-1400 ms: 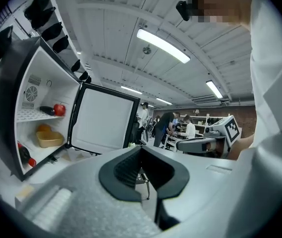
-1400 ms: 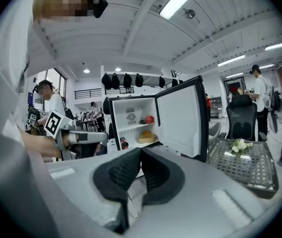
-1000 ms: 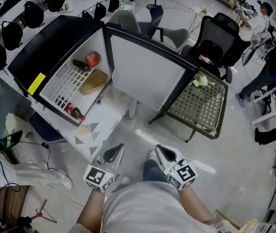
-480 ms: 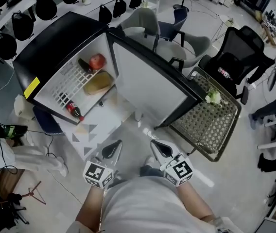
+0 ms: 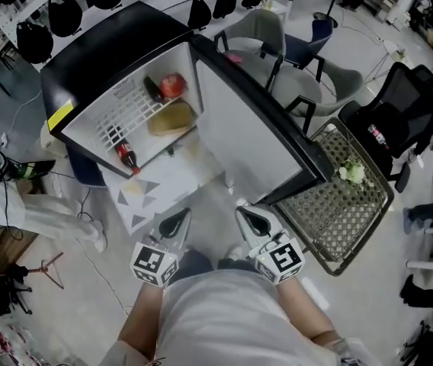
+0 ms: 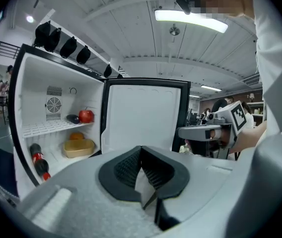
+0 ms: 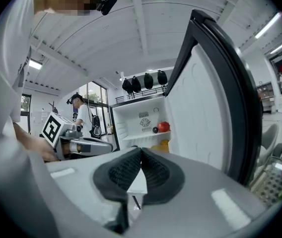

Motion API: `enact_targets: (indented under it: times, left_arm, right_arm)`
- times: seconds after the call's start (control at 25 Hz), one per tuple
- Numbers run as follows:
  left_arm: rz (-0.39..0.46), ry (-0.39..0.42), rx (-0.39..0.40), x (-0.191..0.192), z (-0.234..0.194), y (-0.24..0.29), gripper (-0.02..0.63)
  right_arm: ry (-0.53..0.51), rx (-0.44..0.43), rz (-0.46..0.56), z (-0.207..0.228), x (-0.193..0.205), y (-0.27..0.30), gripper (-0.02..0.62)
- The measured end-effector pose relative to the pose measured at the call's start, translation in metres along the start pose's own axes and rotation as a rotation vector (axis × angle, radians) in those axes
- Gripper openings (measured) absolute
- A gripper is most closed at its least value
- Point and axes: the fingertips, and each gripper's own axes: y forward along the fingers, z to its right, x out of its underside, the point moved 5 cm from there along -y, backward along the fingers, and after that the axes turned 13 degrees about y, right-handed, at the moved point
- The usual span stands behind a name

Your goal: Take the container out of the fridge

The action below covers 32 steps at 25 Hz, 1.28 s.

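Observation:
The small fridge (image 5: 102, 59) stands open with its door (image 5: 254, 128) swung wide. A shallow yellow container (image 5: 172, 118) lies on the lower shelf, also visible as the container (image 6: 79, 147) in the left gripper view and, far off, as the container (image 7: 163, 145) in the right gripper view. My left gripper (image 5: 177, 223) and right gripper (image 5: 252, 219) hang side by side in front of my body, well short of the fridge. Both are shut with nothing between the pads. The left gripper (image 6: 141, 150) points towards the fridge interior.
A red apple (image 5: 173, 85) and a dark eggplant (image 5: 153, 89) sit on the wire shelf. A cola bottle (image 5: 126, 157) lies in the fridge's front rack. A wire-mesh table (image 5: 338, 204) with flowers (image 5: 351, 173) stands behind the door, with chairs (image 5: 399, 101) beyond.
The head view has shifted, so the fridge now sits more to the centre and slightly nearer. Both grippers stay shut and low by my body.

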Motion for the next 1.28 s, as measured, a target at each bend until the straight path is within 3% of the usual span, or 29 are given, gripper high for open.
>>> enact_targets:
  times: [0.36, 0.56, 0.84, 1.08, 1.28]
  left_arm:
    - [-0.055, -0.004, -0.039, 0.016, -0.046, 0.018, 0.009]
    - [-0.064, 0.002, -0.011, 0.019, -0.087, 0.039, 0.009]
    - [-0.092, 0.02, 0.091, 0.031, -0.13, 0.075, 0.009]
    - [-0.139, 0.097, 0.171, 0.045, -0.153, 0.114, 0.009]
    - [-0.202, 0.191, 0.185, 0.055, -0.172, 0.145, 0.011]
  right_arm:
    - [-0.03, 0.004, -0.038, 0.009, -0.006, 0.041, 0.003]
    - [-0.037, 0.073, -0.053, 0.015, -0.011, 0.062, 0.003]
    - [-0.029, 0.198, -0.05, 0.024, -0.016, 0.086, 0.003]
    - [-0.018, 0.328, -0.04, 0.039, -0.02, 0.082, 0.003]
    - [-0.002, 0.436, -0.022, 0.05, -0.025, 0.069, 0.003]
